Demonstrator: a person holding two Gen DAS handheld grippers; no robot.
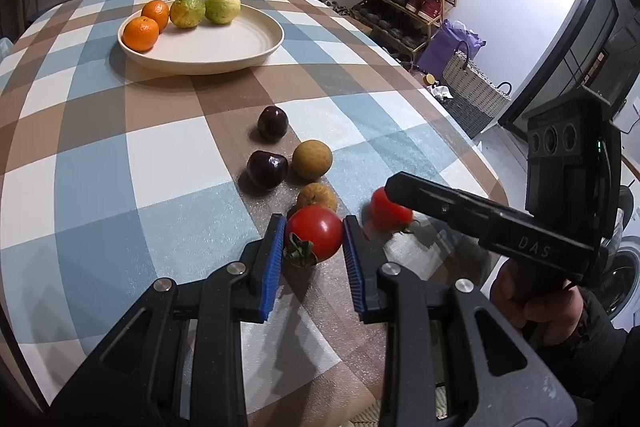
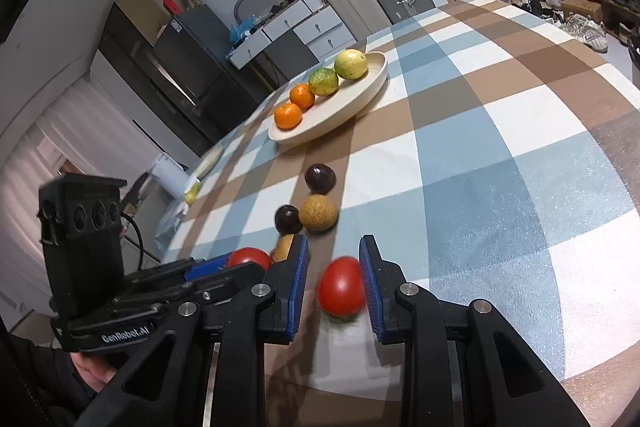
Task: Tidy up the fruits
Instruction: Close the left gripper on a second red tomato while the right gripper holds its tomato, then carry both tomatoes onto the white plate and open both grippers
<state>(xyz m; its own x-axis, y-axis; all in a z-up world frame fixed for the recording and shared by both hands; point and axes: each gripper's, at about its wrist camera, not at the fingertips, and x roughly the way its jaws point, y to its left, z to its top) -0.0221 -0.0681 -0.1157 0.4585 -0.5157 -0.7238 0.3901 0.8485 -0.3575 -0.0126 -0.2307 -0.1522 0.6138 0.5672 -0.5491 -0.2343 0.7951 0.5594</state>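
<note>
Four citrus fruits are already lying on the plate (image 1: 256, 53). Six fruits are still waiting on the table (image 1: 100, 155). Each tomato (image 1: 315, 231) (image 2: 342, 286) is being straddled by a part-open gripper (image 1: 314, 247) (image 2: 334, 285), neither visibly clamped yet.

Bright indoor light, soft shadows; heavy fisheye warp, dark corners; near tomato (image 2: 341, 286) motion-blurred.

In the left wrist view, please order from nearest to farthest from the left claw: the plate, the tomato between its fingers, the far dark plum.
1. Tomato, between the left claw fingers.
2. Far dark plum, mid-table ahead.
3. Plate, far side, left.
</note>
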